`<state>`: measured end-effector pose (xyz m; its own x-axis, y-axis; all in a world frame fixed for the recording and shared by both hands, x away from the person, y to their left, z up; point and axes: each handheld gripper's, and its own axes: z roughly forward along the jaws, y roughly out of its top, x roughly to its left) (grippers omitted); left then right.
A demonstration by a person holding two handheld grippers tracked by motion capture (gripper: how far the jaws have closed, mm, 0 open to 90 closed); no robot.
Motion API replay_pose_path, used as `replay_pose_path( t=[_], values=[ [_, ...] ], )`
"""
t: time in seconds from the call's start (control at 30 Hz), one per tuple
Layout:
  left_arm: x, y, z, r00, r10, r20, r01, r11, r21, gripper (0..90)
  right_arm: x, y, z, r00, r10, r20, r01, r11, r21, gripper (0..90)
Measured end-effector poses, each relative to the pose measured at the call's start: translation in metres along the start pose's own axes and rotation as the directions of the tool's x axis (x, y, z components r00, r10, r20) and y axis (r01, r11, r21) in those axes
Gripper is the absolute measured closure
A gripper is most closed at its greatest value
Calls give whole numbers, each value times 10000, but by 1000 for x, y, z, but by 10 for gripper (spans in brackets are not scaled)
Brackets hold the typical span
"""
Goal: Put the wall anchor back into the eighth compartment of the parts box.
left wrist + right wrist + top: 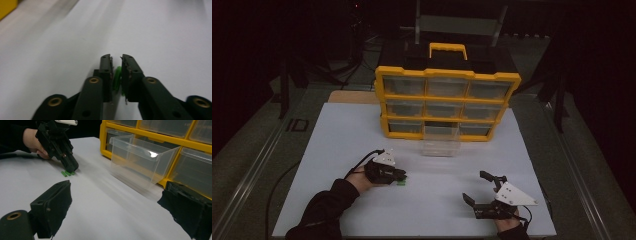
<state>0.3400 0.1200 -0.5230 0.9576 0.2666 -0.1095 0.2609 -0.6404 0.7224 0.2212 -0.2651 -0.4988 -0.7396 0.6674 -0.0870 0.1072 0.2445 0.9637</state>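
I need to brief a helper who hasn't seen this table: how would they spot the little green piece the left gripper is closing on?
Start at the yellow drawer organizer standing at the white board's far edge. Come toward the person's left gripper, tips on the board. The green piece sits between its jaws, the one bright green thing there; the clear drawer is colourless.

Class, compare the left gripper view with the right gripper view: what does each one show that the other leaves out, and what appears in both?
Left gripper view: the left hand-held gripper from behind, jaws nearly closed around a green piece.

Right gripper view: the clear drawer pulled out of the yellow organizer, the person's hand, and the right hand-held gripper wide open.

Both: the white tabletop, the green pieces and the yellow organizer.
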Motion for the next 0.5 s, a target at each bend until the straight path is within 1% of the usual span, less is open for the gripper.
replay_pose_path(
  t=[0.07,0.1,0.13,0.23,0.33,0.37,0.43,0.5],
  values=[
    [-1,1,1,10000,75,-32,-74,9999,78,828,0,0,0,10000,6,-4,-6,10000,1,85],
    [0,2,2,10000,87,5,-87,9997,223,832,0,0,0,10000,4,-4,-4,10000,3,84],
    [0,2,3,9999,150,31,-150,9996,237,833,0,0,0,10000,-6,1,6,10000,9,84],
    [3,1,3,9998,84,186,-89,9997,245,836,0,0,0,10000,1,-1,-1,10000,0,85],
    [4,1,2,9995,143,265,-149,9996,219,838,0,0,0,10000,14,1,-14,10000,-1,84],
    [4,1,2,9995,185,246,-191,9996,207,839,0,0,0,10000,12,3,-12,10000,-6,84],
    [4,2,1,9997,260,30,-260,9993,252,841,-1,0,0,10000,18,4,-17,10000,-16,84],
    [6,4,-1,9999,165,-44,-164,9995,267,842,-1,0,0,10000,18,11,-18,10000,-22,84]
  ],
)
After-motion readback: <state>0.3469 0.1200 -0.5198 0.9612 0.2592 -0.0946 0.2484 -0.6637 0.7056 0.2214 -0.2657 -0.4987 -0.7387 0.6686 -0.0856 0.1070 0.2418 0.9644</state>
